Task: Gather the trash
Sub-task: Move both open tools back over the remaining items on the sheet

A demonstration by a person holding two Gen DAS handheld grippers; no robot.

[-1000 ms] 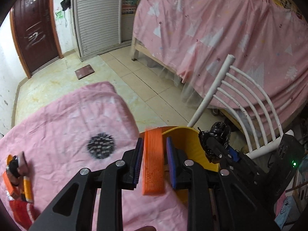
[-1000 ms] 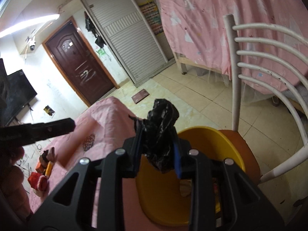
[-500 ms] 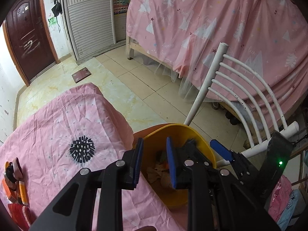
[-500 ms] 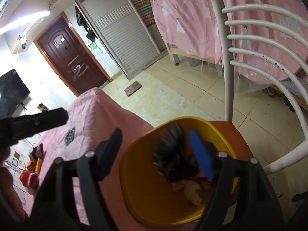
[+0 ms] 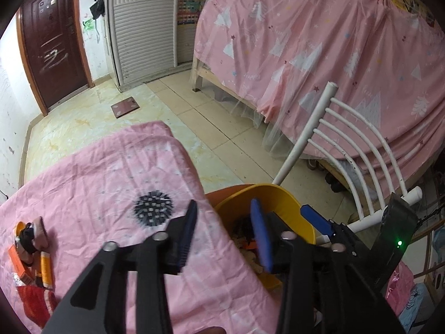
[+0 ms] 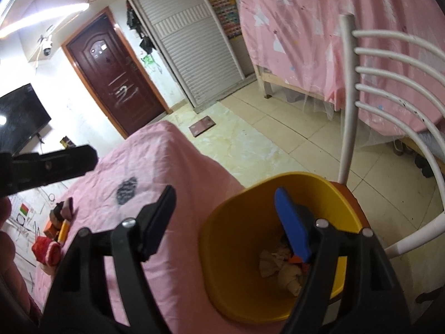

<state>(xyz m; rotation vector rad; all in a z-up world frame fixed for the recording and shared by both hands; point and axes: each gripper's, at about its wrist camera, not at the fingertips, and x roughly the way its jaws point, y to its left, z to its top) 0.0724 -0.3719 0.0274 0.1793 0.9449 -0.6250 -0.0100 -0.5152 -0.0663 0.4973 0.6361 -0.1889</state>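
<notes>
Yellow bin point(image 6: 239, 286) (crumpled trash inside) stood off the pink worktop's point(image 5: 105, 183) edge; left tongs point(image 5: 225, 236) had just been opening, empty, and right tongs point(image 6: 226, 218) gaped empty.

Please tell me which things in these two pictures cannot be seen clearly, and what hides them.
- Trash in the yellow bin: right wrist view, partly behind the right gripper; pieces hard to identify.
- Same trash: left wrist view, mostly behind the left gripper.
- Small items on the pink cloth: left wrist view, at the edge, too small to identify.
</notes>
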